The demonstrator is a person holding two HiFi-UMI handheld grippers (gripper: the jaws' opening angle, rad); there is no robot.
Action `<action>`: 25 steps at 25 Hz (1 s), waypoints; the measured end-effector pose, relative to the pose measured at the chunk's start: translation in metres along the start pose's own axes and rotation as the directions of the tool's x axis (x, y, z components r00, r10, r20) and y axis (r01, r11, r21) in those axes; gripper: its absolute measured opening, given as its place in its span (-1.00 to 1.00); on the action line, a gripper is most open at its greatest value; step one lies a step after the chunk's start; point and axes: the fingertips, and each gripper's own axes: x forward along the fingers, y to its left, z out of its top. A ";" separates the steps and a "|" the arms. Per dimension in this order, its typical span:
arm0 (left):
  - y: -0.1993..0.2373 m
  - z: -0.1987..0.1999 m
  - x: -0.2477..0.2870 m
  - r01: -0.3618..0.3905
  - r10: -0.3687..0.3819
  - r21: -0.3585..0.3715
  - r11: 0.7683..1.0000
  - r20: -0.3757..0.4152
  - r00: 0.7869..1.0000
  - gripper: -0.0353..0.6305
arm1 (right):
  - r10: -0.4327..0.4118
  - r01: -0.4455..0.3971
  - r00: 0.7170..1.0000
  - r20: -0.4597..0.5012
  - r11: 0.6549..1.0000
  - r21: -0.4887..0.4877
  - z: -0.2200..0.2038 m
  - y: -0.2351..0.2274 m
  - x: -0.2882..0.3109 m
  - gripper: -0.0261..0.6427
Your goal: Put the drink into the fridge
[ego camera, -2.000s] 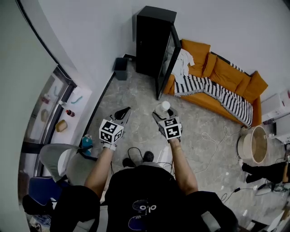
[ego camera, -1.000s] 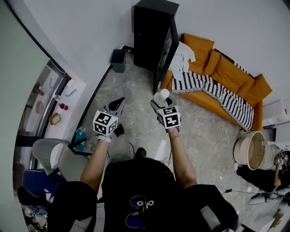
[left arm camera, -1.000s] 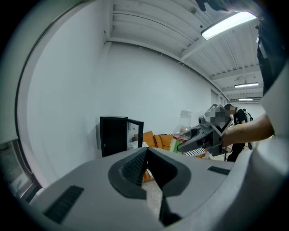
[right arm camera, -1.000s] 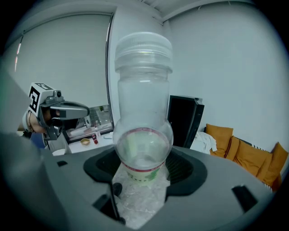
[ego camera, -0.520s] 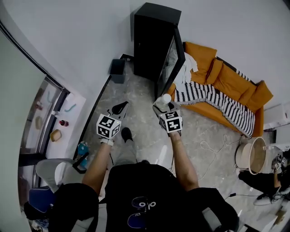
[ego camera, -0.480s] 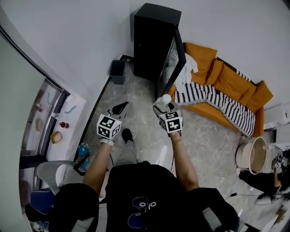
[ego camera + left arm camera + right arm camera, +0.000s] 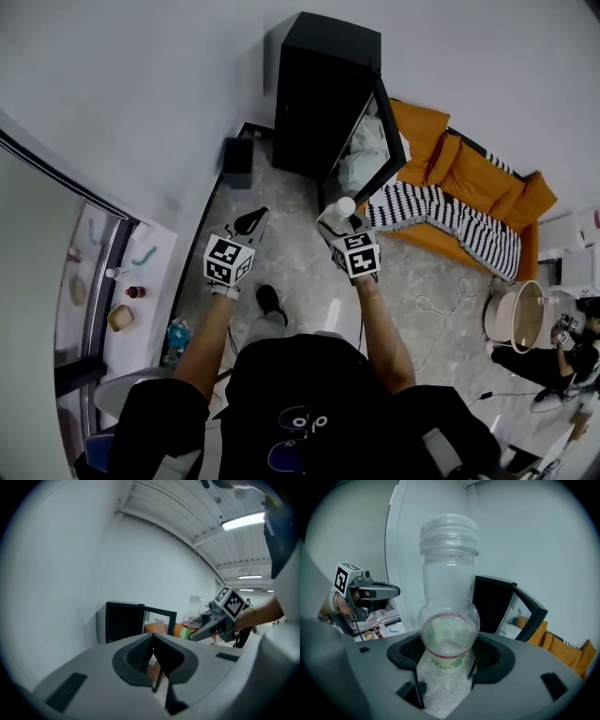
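A clear plastic drink bottle [image 7: 449, 620] with a white cap and a red-and-green label stands upright between the jaws of my right gripper [image 7: 447, 660], which is shut on it. In the head view the bottle [image 7: 343, 207] and right gripper [image 7: 339, 225] are held in front of the black fridge [image 7: 319, 94], whose glass door [image 7: 364, 141] stands open to the right. My left gripper [image 7: 253, 222] is to the left at the same height, shut and empty. In the left gripper view its jaws [image 7: 153, 639] meet, with the fridge [image 7: 122, 620] and bottle [image 7: 192, 616] beyond.
An orange sofa [image 7: 469, 169] with a striped blanket [image 7: 441, 211] stands right of the fridge, with white cloth [image 7: 361, 159] behind the door. A small dark bin [image 7: 234, 159] sits left of the fridge. A round tub [image 7: 511, 314] and cables [image 7: 441, 300] lie at the right.
The person has walked towards the fridge, which is now nearer and larger. Both grippers keep their pose, the right one still holding the bottle.
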 end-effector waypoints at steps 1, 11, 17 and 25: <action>0.008 0.000 0.002 0.003 -0.003 -0.005 1.000 0.004 1.000 -0.88 | -0.003 0.003 1.000 -0.004 1.000 -0.005 0.006 0.001 0.007 0.02; 0.065 0.003 0.019 0.003 -0.002 -0.031 1.000 0.018 1.000 -0.88 | 0.000 0.000 1.000 -0.012 0.999 -0.036 0.048 -0.001 0.061 0.02; 0.094 0.013 0.058 0.013 -0.012 -0.025 1.000 0.004 1.000 -0.88 | 0.008 -0.008 1.000 -0.007 0.999 -0.035 0.070 -0.031 0.100 0.03; 0.154 0.043 0.143 0.020 -0.020 -0.006 1.000 -0.002 1.000 -0.88 | 0.015 -0.015 1.000 0.010 1.000 -0.022 0.116 -0.100 0.175 0.02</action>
